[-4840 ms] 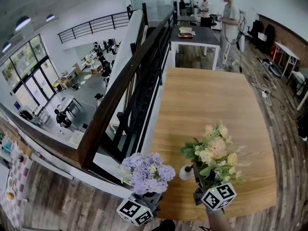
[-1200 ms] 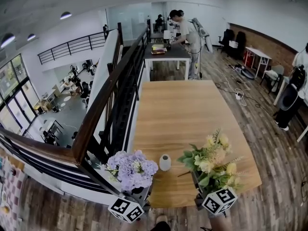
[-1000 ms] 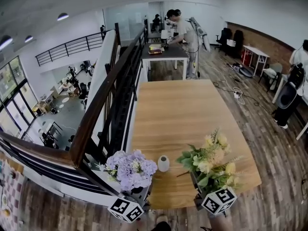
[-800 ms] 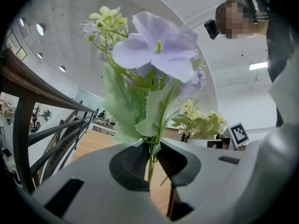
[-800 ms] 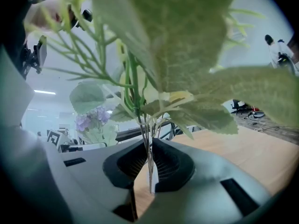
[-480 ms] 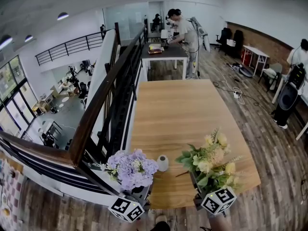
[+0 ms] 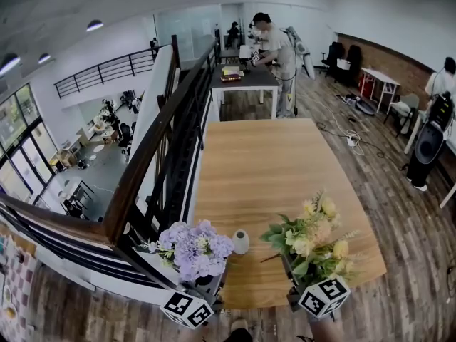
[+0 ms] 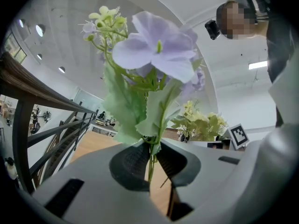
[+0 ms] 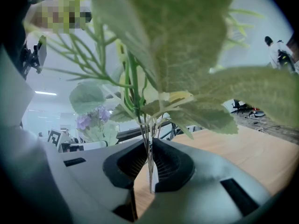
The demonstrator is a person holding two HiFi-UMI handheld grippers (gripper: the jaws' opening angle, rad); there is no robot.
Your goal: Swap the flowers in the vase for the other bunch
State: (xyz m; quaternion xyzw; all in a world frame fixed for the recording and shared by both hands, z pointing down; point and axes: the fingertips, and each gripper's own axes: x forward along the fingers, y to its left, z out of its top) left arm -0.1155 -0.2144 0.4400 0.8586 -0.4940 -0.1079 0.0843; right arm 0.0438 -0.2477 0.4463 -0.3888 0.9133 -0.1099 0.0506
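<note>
A small white vase (image 7: 241, 241) stands empty near the front edge of the wooden table (image 7: 278, 169). Left of it, my left gripper (image 7: 205, 285) is shut on the stems of the purple bunch (image 7: 191, 249), which stands upright. In the left gripper view the green stems (image 8: 150, 162) are pinched between the dark pads. Right of the vase, my right gripper (image 7: 296, 282) is shut on the stems of the yellow-green bunch (image 7: 312, 239), also upright. The right gripper view shows its thin stems (image 9: 148, 158) clamped between the pads, with the purple bunch (image 9: 91, 120) in the background.
A dark wooden handrail (image 7: 171, 134) with black bars runs along the table's left side, above a drop to a lower floor. A person (image 7: 278, 48) works at a dark table (image 7: 246, 77) beyond. Another person (image 7: 434, 112) stands at the right edge.
Both grippers and both bunches stay where they were over the last second. Several seconds ago the yellow-green bunch was close over the vase; now it is held apart, to the right.
</note>
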